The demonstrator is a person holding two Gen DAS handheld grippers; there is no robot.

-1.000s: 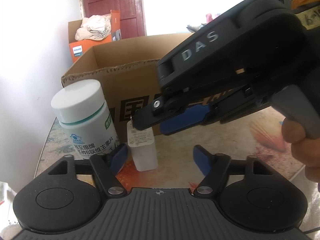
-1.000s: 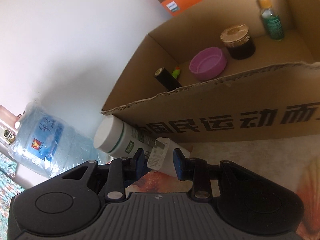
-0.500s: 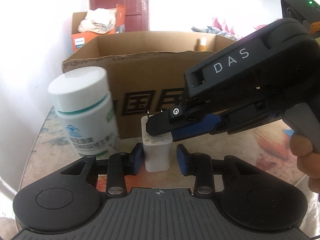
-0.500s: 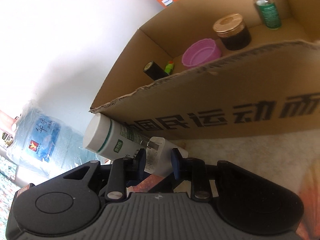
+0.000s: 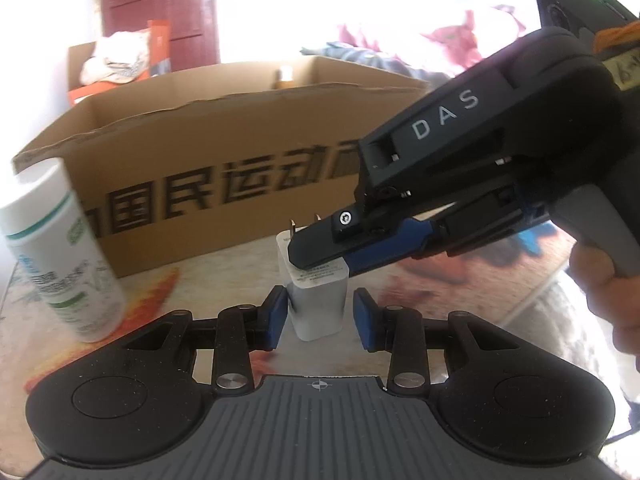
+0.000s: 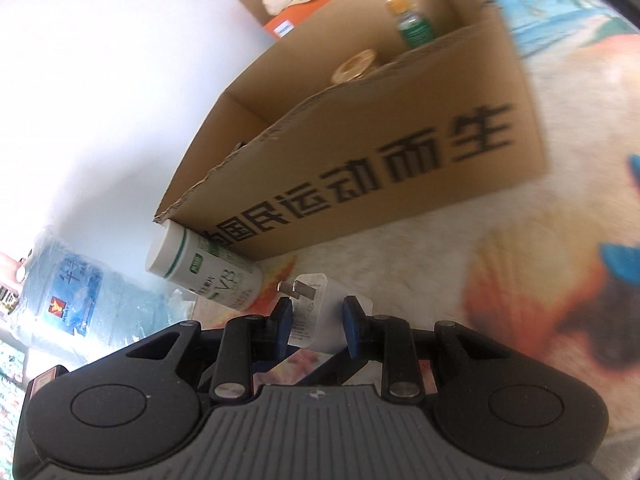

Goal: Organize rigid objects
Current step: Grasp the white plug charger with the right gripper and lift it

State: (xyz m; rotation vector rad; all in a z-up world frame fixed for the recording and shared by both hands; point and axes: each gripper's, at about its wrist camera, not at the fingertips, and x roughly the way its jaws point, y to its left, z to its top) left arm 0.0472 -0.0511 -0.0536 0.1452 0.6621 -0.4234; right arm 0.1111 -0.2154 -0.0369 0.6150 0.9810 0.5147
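The left hand-held gripper [image 5: 320,314] stands open around a white plug-in charger [image 5: 316,300]: its blue left finger touches the charger's side, the right finger stands just off the other side. The charger is upright on the patterned tabletop [image 5: 460,292], its two metal prongs pointing up. The right hand-held gripper [image 5: 320,258] reaches in from the right and meets the charger's upper part; in its own camera the right hand-held gripper [image 6: 316,322] has a blue finger on each flank of the charger [image 6: 312,312], gripping it. A bare hand [image 5: 608,280] holds the right tool's grey trigger. Just left of the charger stands a white supplement bottle [image 5: 60,252] with a teal band, close to the corner of a cardboard box [image 5: 200,152] printed with black Chinese characters. Inside the box, the right view shows a gold-lidded jar [image 6: 354,66] and a green dropper bottle [image 6: 408,20]. Beyond the tabletop's left edge sits a large water jug [image 6: 68,292]; farther back, an orange carton [image 5: 108,64] and a red door [image 5: 160,12].
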